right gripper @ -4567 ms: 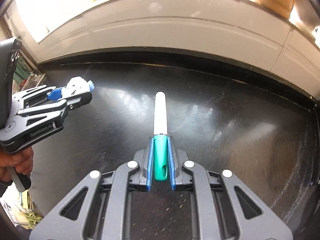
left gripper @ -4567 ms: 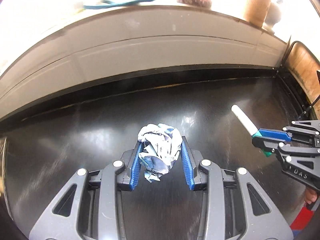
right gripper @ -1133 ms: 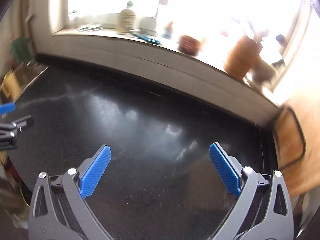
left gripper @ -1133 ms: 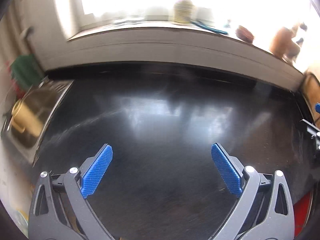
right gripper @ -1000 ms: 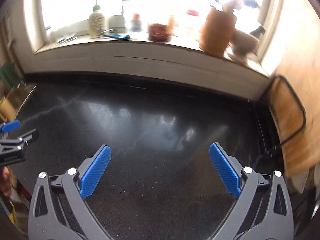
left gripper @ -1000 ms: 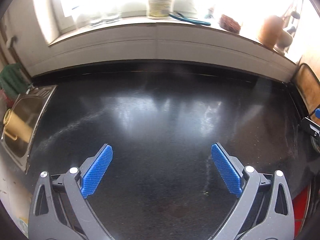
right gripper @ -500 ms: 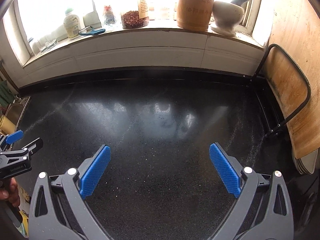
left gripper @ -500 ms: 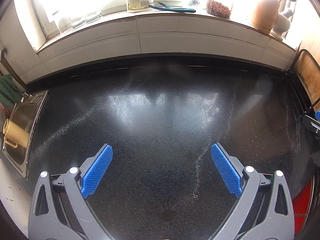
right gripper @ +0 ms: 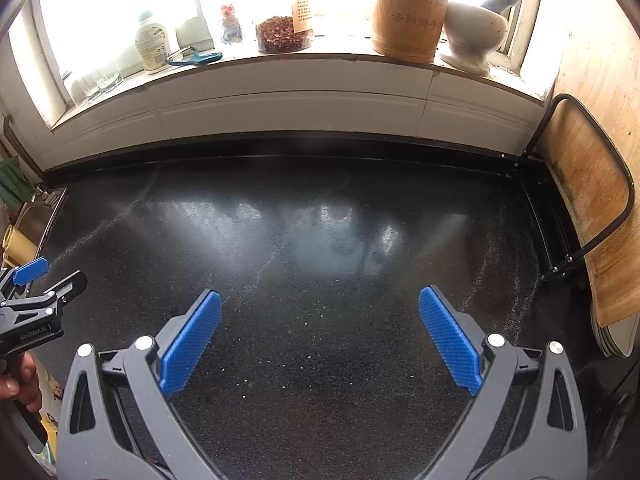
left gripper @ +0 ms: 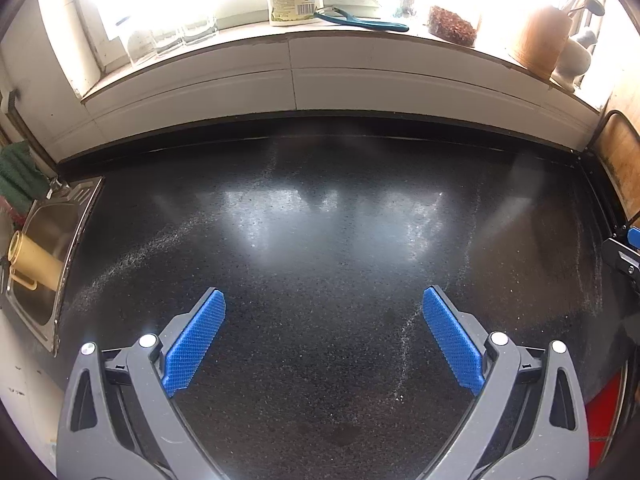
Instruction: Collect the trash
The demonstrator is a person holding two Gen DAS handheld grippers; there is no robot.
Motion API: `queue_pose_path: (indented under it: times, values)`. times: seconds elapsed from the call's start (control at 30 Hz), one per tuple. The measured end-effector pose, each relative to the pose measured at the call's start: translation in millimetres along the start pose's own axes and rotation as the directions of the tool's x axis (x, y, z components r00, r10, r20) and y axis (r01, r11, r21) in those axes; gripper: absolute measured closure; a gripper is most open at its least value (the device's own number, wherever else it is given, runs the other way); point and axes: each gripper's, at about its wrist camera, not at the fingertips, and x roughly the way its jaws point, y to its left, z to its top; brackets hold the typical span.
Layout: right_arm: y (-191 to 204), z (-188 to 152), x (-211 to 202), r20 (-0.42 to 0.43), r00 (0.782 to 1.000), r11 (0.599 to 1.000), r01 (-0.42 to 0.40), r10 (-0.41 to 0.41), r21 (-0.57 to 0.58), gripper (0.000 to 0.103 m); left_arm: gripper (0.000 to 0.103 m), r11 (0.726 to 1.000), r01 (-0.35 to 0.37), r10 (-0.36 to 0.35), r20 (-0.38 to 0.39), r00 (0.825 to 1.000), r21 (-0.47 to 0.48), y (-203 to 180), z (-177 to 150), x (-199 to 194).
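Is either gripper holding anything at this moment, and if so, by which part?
Nothing is held. The left gripper and right gripper are both wide open over the black countertop.

Black counter [left gripper: 320, 240]; sink [left gripper: 44, 240] left; cutting board [right gripper: 588, 200] right; jars on sill [right gripper: 280, 60].

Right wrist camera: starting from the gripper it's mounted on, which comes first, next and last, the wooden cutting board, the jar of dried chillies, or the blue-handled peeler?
From the right gripper:
1. Wooden cutting board, leaning at the counter's right edge, nearest.
2. Jar of dried chillies and blue-handled peeler, both back on the windowsill, jar near the middle, peeler further left; too close to call.
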Motion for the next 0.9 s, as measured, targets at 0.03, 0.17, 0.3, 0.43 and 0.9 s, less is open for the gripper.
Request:
queue_pose_path:
  times: [0.03, 0.17, 0.3, 0.43, 0.9]
  values:
    - [-0.1, -0.5, -0.1, -0.001, 1.0, 1.0, 0.0, 0.0, 0.001, 0.007, 0.007, 1.0, 0.002, -0.002, -0.001, 1.0, 0.0, 0.9, 0.1, 0.1]
    - [-0.5, -1.5, 0.5, -0.007, 1.0, 1.0, -0.004, 0.004, 0.008, 0.007, 0.007, 1.0, 0.005, -0.005, 0.002, 1.0, 0.002, 2.8, -0.3, -0.2]
    - [-1.2, -2.4, 0.0, -0.007, 1.0, 1.0, -0.005, 0.005, 0.011, 0.007, 0.007, 1.0, 0.005, -0.005, 0.004, 1.0, 0.0, 2.9, 0.0, 0.1]
    - [-1.7, -1.2, 0.0, -0.006, 1.0, 1.0, -0.008, 0.008, 0.011, 0.007, 0.007, 1.0, 0.005, -0.005, 0.003, 1.0, -0.001, 2.9, 0.0, 0.0]
    - [-3.1, -2.3, -3.7, -0.002, 1.0, 1.0, -0.012, 0.012, 0.012, 0.007, 0.007, 1.0, 0.005, -0.005, 0.002, 1.0, 0.002, 2.4, -1.7, -1.0]
